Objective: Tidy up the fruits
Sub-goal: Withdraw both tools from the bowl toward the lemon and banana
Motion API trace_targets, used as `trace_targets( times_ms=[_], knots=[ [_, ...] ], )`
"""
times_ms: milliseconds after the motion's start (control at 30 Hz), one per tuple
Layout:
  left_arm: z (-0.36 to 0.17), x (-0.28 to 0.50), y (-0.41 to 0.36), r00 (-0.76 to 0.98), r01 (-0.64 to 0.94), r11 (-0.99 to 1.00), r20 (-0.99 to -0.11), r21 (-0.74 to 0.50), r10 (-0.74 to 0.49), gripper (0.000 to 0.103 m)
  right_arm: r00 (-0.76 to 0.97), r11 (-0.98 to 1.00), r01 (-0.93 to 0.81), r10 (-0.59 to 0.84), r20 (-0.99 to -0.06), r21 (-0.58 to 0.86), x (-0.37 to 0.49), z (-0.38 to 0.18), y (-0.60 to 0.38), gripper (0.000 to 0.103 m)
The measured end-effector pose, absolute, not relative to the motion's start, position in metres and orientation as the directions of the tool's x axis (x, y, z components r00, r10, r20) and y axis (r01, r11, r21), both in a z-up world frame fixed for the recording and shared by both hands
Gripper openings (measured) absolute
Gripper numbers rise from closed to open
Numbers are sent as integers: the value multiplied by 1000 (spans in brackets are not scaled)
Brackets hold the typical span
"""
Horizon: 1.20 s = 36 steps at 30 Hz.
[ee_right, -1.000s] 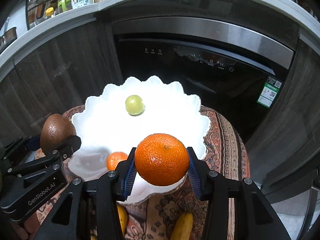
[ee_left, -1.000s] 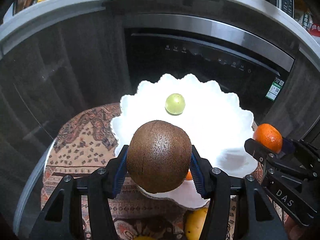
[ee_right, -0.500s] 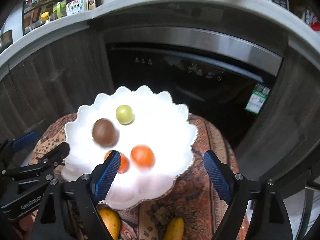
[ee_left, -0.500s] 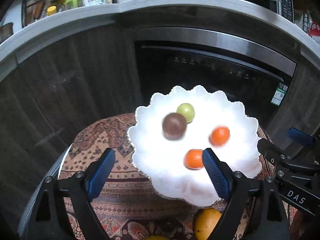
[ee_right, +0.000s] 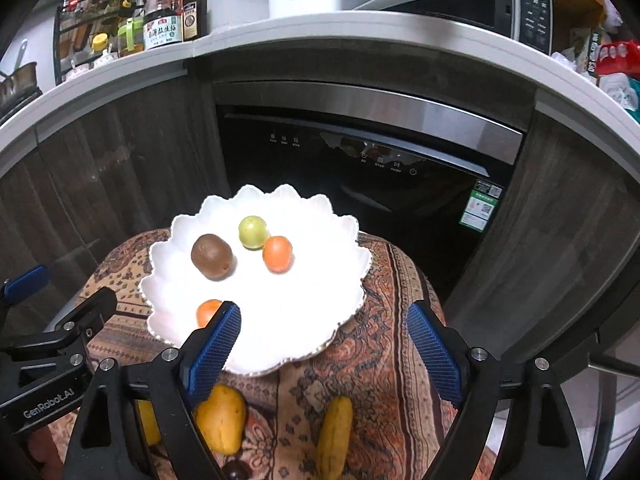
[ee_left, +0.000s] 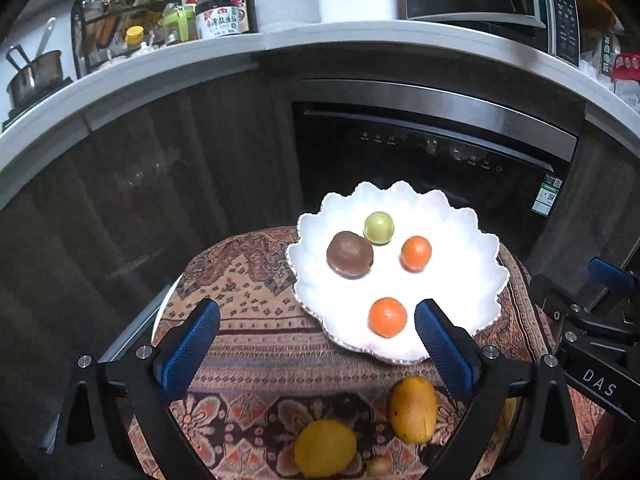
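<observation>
We see the left gripper (ee_left: 316,344), jaws opening, and the right gripper (ee_right: 324,344), jaws wide; both now hold nothing. The kiwi (ee_left: 349,254) and tangerine (ee_left: 416,253) they carried lie released on the white plate (ee_left: 472,280). 3 yellow fruits remain on the counter (ee_left: 256,320).

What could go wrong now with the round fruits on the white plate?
1. The kiwi, green fruit and two oranges lie loose, so a bump may roll them off.
2. The plate sits near the table's far edge; reaching for the yellow fruits could push it.
</observation>
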<state>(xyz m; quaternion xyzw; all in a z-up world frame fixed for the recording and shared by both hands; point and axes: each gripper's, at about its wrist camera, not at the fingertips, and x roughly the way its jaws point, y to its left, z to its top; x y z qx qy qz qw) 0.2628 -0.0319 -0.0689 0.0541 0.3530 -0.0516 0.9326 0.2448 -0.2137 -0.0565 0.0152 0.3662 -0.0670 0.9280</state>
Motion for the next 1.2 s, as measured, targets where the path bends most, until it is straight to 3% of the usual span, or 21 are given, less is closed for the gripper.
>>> trace_targets(
  times_ms=[633,1200],
  knots=[
    [-62,216,-17,740,111,992,-671,59,-43,99,718,990,134,-72,-692,35,200,-52,-203,86],
    [-100,198,-8,699,104,993,-715,55,-34,99,679,992,124,-65,-731,27,181,-82,-189,86]
  ],
)
